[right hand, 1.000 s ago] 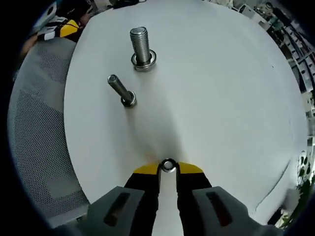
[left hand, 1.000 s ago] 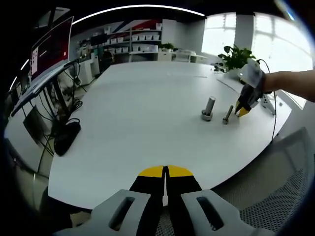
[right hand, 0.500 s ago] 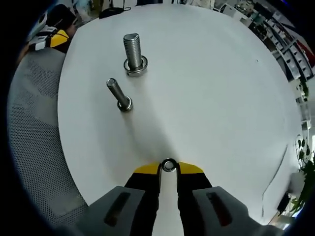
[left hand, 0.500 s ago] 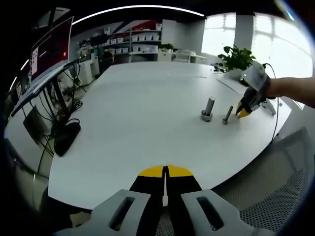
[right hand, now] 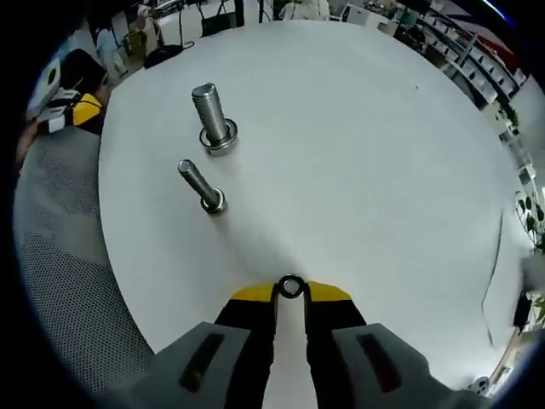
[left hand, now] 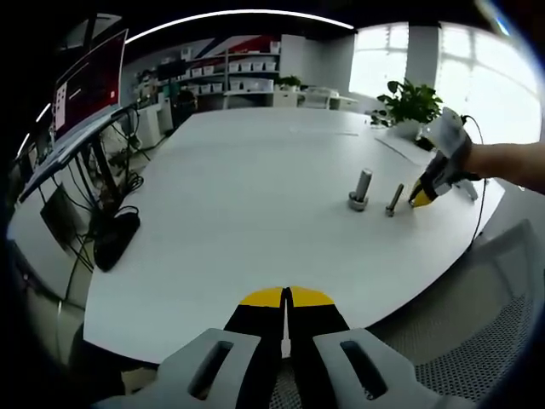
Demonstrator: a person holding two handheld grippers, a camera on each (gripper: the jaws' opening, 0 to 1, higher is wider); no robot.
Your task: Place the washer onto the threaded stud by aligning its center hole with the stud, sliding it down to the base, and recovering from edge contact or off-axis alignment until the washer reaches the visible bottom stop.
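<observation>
Steel glints at the tip of the right gripper (right hand: 291, 294), where the jaws pinch a small washer (right hand: 291, 287) by its edge, its hole facing the camera. In the right gripper view, two upright fasteners stand on the white counter (right hand: 366, 153), well apart from the washer: a thick threaded stud (right hand: 210, 115) at the far left with a ring already at its base, and a thinner bolt (right hand: 198, 182) just nearer, standing on its head. The washer hangs above the counter, not yet over either fastener.

In the left gripper view, the left gripper (left hand: 286, 300) has its jaws pressed together on nothing and hovers at the near edge of the counter, well away from the work. The right gripper also shows there, at the far right just beyond the thin bolt, held by a person's hand (left hand: 502, 162).

The main risk from here appears to be misalignment. The washer is held by a thin rim grip, so any tilt at approach could set its edge on the stud's top or catch it in the threads, and it might twist or slip from the jaws. The two fasteners stand near each other, so the descent could also bump the thinner bolt and topple it. A dropped washer would likely roll across the smooth counter.
</observation>
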